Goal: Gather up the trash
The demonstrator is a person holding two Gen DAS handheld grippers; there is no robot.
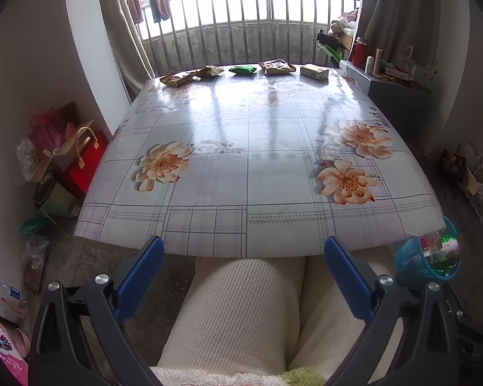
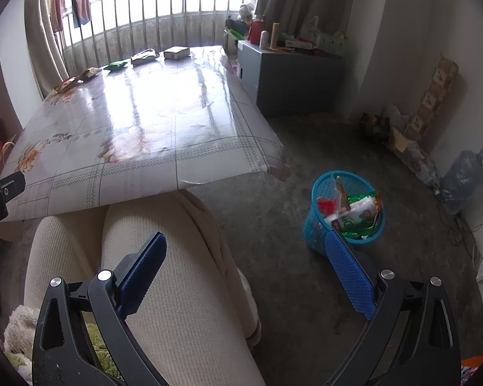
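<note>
Currently idle over lap | left gripper (image 1: 243, 248) fingers wide, empty | right gripper (image 2: 246, 240) fingers wide, empty | five packets (image 1: 242, 69) rowed along surface (image 1: 241, 148) far edge, straight ahead, long reach | basket (image 2: 318, 228) on floor, right-side, nearer right.

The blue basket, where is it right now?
The blue basket stands on the floor off the table's near right corner, already holding wrappers; the right wrist view shows it just beyond the right gripper.

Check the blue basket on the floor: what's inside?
The blue basket holds wrappers: a white pack with green print, green foil, something red. Whatever lies beneath them is covered. Both grippers, left and right, are open and empty.
</note>
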